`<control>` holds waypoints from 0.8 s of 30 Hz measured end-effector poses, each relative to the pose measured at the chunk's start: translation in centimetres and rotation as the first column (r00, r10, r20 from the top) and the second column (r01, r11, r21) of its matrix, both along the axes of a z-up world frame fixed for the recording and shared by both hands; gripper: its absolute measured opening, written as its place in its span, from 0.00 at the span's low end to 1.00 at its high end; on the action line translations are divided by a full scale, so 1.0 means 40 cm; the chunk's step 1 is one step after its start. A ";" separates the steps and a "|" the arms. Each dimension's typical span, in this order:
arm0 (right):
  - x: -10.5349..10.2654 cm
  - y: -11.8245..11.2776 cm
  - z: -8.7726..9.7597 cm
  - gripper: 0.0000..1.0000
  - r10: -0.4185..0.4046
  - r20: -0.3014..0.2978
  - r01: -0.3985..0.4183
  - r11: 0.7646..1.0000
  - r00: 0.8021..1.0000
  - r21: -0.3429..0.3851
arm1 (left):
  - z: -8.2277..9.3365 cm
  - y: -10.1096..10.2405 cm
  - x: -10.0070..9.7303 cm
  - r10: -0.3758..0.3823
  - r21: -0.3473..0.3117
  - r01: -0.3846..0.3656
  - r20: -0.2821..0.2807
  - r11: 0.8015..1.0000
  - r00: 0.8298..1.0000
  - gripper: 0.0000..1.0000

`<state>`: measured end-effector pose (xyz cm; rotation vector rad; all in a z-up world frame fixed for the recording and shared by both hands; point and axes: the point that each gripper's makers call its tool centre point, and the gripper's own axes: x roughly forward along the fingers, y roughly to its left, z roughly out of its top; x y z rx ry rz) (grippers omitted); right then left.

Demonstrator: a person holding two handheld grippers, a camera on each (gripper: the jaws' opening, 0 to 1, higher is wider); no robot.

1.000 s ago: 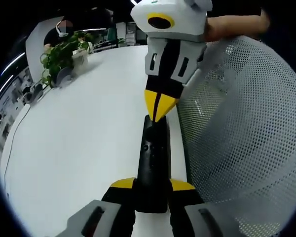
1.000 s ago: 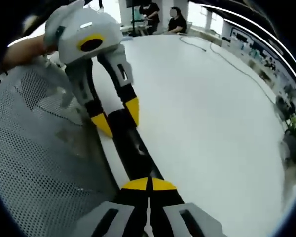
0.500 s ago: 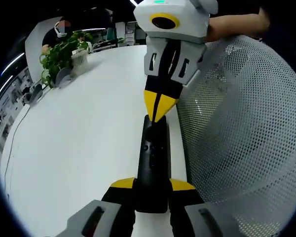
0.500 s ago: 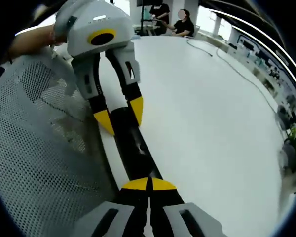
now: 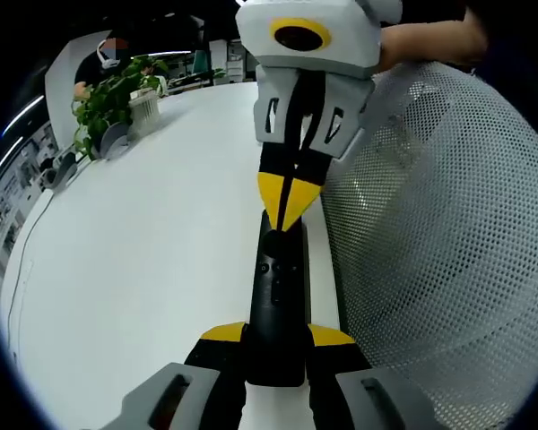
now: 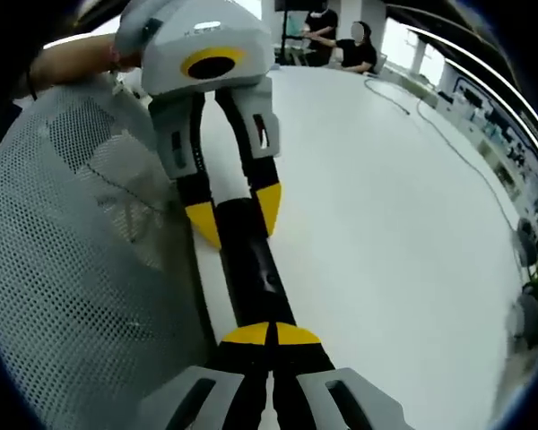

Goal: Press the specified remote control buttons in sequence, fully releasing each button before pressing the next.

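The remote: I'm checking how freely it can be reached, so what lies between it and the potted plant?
In the left gripper view, only bare white table lies between the black remote and the potted plant at the far edge.

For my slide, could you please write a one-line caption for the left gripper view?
Left gripper clamps a black remote on a white table while the right gripper's shut yellow tips meet its far end.

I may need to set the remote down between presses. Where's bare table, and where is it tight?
The white table lies bare from the remote across to the potted plant at its far edge. It is crowded on the remote's other side: the mesh chair back crowds that table edge, and the left gripper and right gripper meet over the remote.
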<state>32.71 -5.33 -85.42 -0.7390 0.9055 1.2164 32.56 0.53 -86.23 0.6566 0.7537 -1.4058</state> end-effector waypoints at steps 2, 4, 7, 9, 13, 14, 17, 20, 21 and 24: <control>-0.003 0.000 -0.002 0.00 0.065 0.015 -0.064 0.998 0.998 -0.016 | 0.000 0.000 0.000 -0.002 0.002 0.002 0.000 1.000 1.000 0.25; -0.004 0.001 -0.002 0.00 0.134 0.035 -0.133 0.990 0.990 -0.035 | 0.000 0.000 0.000 -0.004 0.002 0.004 0.001 1.000 1.000 0.25; -0.007 0.002 -0.004 0.00 0.268 0.064 -0.262 0.961 0.961 -0.092 | 0.001 0.000 -0.001 -0.004 0.002 0.004 0.000 1.000 1.000 0.25; -0.007 0.004 -0.005 0.00 0.287 0.059 -0.280 0.954 0.956 -0.103 | 0.000 0.000 -0.001 -0.007 0.006 0.007 0.002 1.000 1.000 0.25; -0.003 0.002 -0.003 0.00 0.190 -0.004 -0.190 0.979 0.982 -0.072 | 0.000 0.001 0.000 -0.008 0.010 0.008 0.002 1.000 1.000 0.25; 0.000 0.003 -0.002 0.00 0.176 -0.003 -0.176 0.983 0.984 -0.044 | 0.000 0.001 0.000 -0.008 0.009 0.008 0.002 1.000 1.000 0.25; -0.002 0.000 0.004 0.00 0.102 -0.014 -0.102 0.995 0.995 0.018 | 0.000 0.001 -0.001 -0.008 0.009 0.008 0.001 1.000 1.000 0.25; -0.006 -0.006 0.005 0.02 0.107 -0.003 -0.107 0.994 0.994 0.017 | 0.001 0.001 0.000 -0.007 0.009 0.007 -0.001 1.000 1.000 0.25; -0.005 -0.007 0.004 0.02 0.108 0.004 -0.108 0.994 0.994 0.012 | 0.001 0.001 0.000 -0.007 0.009 0.007 0.000 1.000 1.000 0.25; -0.001 0.004 0.012 0.01 0.104 0.011 -0.105 0.994 0.994 0.028 | 0.002 0.001 -0.001 -0.006 0.008 0.006 -0.002 1.000 1.000 0.25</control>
